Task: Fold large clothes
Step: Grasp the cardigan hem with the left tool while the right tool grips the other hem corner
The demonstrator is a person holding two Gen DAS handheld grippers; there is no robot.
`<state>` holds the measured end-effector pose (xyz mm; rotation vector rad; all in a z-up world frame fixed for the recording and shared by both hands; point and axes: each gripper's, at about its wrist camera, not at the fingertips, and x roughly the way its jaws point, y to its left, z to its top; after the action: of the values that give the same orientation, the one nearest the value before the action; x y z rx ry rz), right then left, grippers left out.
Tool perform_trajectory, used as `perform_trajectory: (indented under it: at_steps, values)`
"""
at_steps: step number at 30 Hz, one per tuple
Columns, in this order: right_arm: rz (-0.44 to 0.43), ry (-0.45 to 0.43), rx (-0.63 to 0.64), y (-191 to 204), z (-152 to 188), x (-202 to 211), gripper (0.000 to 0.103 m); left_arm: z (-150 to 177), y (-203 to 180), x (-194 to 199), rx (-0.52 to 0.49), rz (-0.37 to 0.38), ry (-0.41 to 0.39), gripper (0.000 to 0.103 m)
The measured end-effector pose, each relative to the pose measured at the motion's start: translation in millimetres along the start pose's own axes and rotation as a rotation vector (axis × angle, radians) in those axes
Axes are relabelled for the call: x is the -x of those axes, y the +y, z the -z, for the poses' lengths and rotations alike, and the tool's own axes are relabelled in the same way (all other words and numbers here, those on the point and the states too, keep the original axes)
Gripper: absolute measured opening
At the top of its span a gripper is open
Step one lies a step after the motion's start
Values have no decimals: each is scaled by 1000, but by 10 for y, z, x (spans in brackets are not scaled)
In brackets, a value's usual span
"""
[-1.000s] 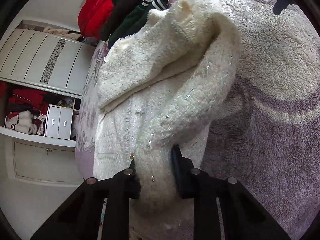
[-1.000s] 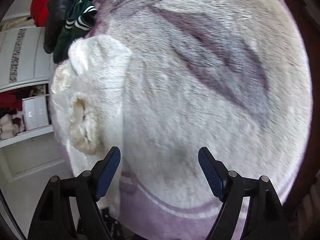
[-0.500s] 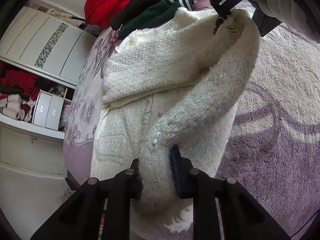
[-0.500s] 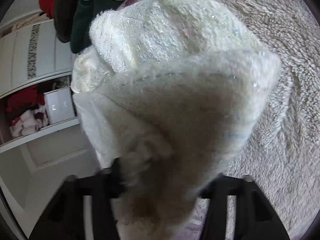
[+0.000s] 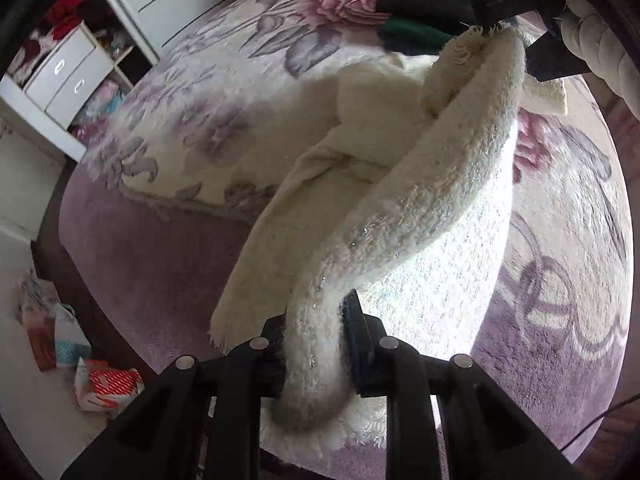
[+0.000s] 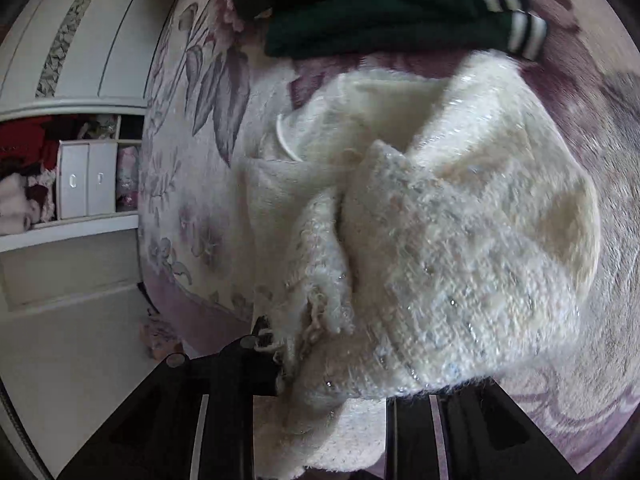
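Left wrist view, floral purple blanket [image 5: 224, 128], white drawers [image 5: 68, 76], cream sweater [image 5: 420, 216]

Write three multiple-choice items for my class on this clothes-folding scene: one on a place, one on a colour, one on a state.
1. Where does the dark green garment lie?
A. on the bed, beyond the cream garment
B. on the floor
C. inside the drawer unit

2. What colour is the garment being folded?
A. red
B. cream
C. black

3. How is the left gripper?
A. open above the bed
B. shut on the cream garment
C. out of view

Answers: 1 A, the right wrist view shows it on the floral blanket past the cream knit. 2 B, fluffy cream with sparkles. 3 B, both fingers pinch the fabric roll.
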<state>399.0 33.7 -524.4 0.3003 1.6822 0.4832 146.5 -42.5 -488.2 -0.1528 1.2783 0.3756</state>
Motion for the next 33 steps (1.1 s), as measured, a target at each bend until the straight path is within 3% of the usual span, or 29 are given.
perform_trajectory:
  at_steps: [3, 5, 8, 10, 12, 14, 17, 20, 23, 25, 26, 30, 32, 33]
  values:
    - [132, 39, 30, 609, -201, -616, 25, -52, 561, -413, 133, 112, 80, 19]
    - [192, 62, 27, 740, -163, -1002, 26, -24, 879, -738, 199, 189, 156, 22]
    - [223, 91, 22, 953, -166, -1324, 41, 84, 1305, -1121, 303, 366, 248, 28]
    - [182, 101, 22, 1040, -146, -1345, 64, 150, 1499, -1193, 347, 456, 276, 35]
    - [95, 105, 31, 1040, -97, -1280, 74, 239, 1653, -1211, 372, 562, 298, 44]
    - [-4, 116, 12, 940, 0, -1167, 74, 345, 1800, -1235, 412, 637, 326, 50]
    - [-125, 95, -59, 662, 250, -880, 74, 465, 1989, -1297, 496, 735, 359, 50]
    - [-96, 40, -126, 221, 655, -589, 74, 414, 2038, -1345, 510, 747, 358, 50]
    - [30, 18, -171, -170, 1167, -523, 74, 338, 1952, -1392, 472, 713, 357, 50]
    - [140, 65, -186, -391, 1575, -682, 74, 310, 1874, -1383, 445, 693, 352, 50]
    - [150, 108, -200, -492, 1787, -814, 74, 279, 1831, -1374, 442, 683, 350, 50]
    - [75, 298, -267, -756, 2502, -1459, 74, 353, 1915, -1222, 496, 699, 350, 48]
    - [77, 283, -266, -762, 2670, -1574, 66, 313, 2139, -1071, 518, 692, 324, 49]
    - [72, 235, -259, -739, 2723, -1544, 45, 318, 2206, -987, 516, 677, 309, 49]
